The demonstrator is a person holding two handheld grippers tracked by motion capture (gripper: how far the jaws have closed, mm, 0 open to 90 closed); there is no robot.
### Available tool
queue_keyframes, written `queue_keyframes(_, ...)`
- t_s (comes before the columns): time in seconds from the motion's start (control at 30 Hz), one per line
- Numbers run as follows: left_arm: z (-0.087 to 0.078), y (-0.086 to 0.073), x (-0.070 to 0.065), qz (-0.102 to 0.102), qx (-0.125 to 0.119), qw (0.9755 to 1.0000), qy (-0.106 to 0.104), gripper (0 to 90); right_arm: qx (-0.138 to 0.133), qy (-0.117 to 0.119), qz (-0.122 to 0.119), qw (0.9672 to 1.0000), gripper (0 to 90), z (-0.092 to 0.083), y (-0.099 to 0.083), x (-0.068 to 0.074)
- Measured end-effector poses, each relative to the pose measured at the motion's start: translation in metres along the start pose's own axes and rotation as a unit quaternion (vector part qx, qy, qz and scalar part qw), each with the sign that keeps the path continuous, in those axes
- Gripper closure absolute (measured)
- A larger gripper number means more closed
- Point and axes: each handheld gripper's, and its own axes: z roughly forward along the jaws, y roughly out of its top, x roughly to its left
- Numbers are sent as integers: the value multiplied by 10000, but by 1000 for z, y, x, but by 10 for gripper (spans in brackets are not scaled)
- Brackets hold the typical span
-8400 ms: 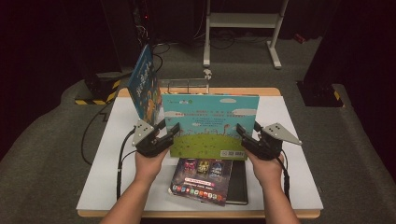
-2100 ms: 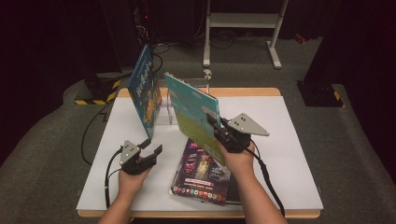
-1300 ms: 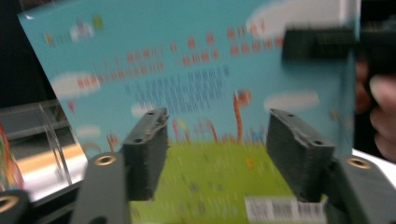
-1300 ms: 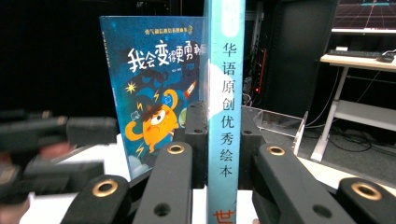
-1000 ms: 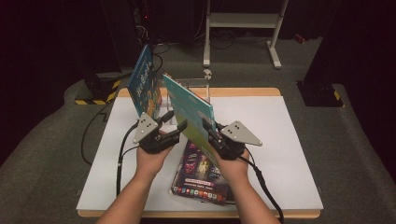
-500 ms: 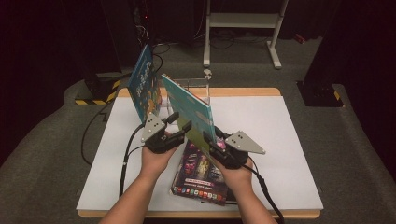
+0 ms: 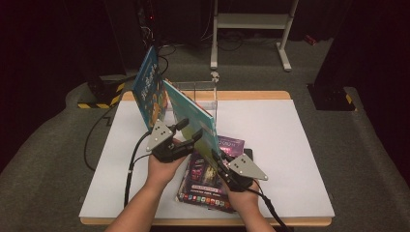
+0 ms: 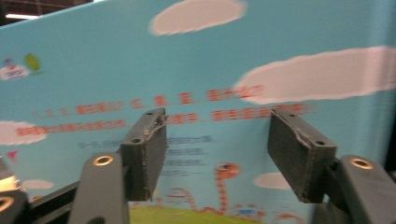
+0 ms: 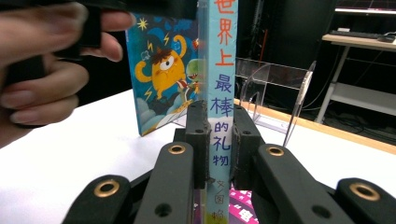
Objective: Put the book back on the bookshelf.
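The right claw [image 7: 216,155] stays clamped on the spine of the light-blue picture book [image 7: 191,118], holding it upright above the bench [image 7: 290,145]. The book now stands further left than half a second ago, near the monster book [image 7: 149,87]. The left claw [image 7: 189,131], jaws apart, has come against its cover.

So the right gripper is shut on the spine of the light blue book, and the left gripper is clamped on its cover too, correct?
Not quite. The right gripper is shut on the spine of the light blue book, but the left gripper is not clamped on it: the left gripper view shows its jaws wide apart, facing the cover with nothing between them.
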Motion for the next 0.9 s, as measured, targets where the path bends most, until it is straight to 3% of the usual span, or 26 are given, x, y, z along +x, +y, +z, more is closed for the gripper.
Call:
queue_keyframes(0.17, -6, -2, -17, -111, 4, 9996, -252, 254, -11, -84, 91, 9999, 810, 0, 0, 1)
queue_keyframes(0.37, -1, -3, -28, -176, 137, 9994, -283, 189, -2, -123, 163, 9998, 809, 0, 0, 2)
queue_keyframes(0.67, 4, -9, -39, -17, 41, 9997, 219, 164, -39, -112, -98, 9999, 805, -1, -3, 13)
queue_keyframes(0.83, 2, -8, -38, -107, 29, 9996, 260, 150, -46, -27, -102, 9999, 788, -1, -3, 16)
queue_keyframes(0.9, 2, -9, -38, -104, 44, 9996, 255, 154, -70, 174, 15, 9998, 771, -2, -4, 15)
